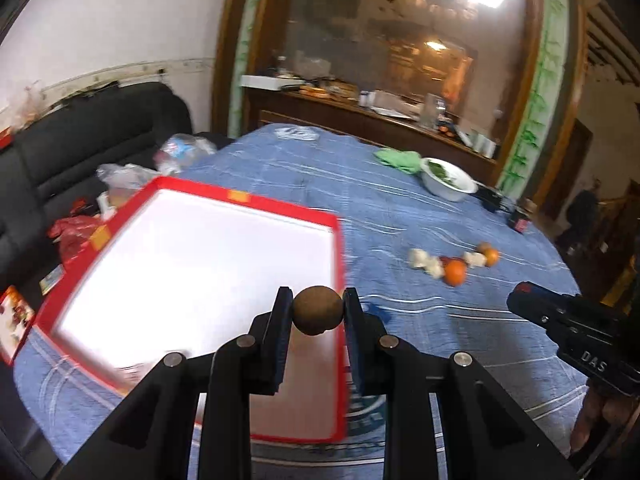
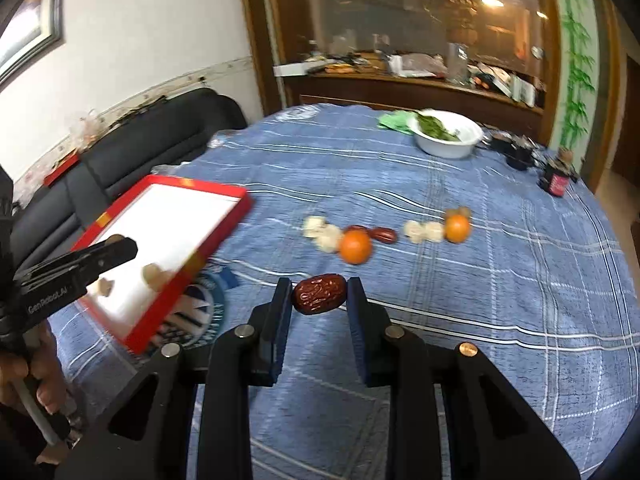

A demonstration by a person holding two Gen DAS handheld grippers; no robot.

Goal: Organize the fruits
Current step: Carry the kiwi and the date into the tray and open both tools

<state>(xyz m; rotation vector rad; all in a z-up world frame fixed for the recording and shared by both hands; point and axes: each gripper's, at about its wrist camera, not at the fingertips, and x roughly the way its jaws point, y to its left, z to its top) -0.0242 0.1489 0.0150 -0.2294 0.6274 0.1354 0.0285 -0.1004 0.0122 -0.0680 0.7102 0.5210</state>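
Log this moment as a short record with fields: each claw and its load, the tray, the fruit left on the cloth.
left claw: shut on the round brown fruit, held above the tray's near right part
right claw: shut on the red date, held over the blue tablecloth
red tray: white inside, two pale pieces in it
fruit on cloth: two oranges, dates, pale pieces, in a loose row
white bowl: far side, holds greens
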